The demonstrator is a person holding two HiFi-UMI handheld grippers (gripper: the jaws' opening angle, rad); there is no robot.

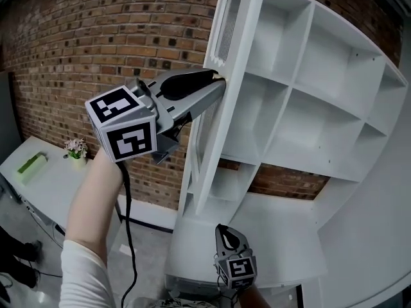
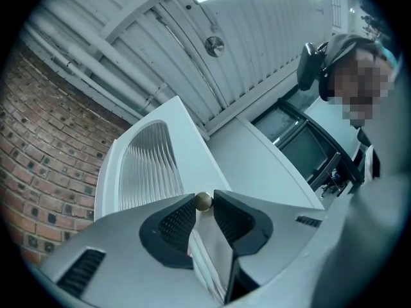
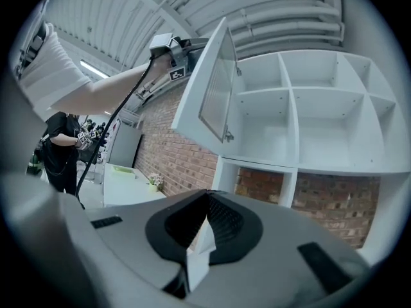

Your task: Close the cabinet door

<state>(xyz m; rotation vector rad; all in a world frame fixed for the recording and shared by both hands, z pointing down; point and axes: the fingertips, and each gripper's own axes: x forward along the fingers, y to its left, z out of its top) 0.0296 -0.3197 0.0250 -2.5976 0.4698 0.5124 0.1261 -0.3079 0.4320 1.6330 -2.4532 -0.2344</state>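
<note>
— Reading anything on the kit?
— B/w square markers on the cube of the left gripper.
— Door?
— Cabinet door stands open and upright, long axis vert. Hinged edge sits at the shelf unit's top-left compt, free edge swung out away from the shelves, brick wall behind.
— Make?
— White, smooth, flat frame round a ribbed panel w/ straight lengthwise grooves. Knob is small, round, brassy.
— Grippers?
— Left gripper's jaws are part-open, tips pinching the knob from both sides. Right gripper is low, well apart from the door, jaws together, nothing in them.
</note>
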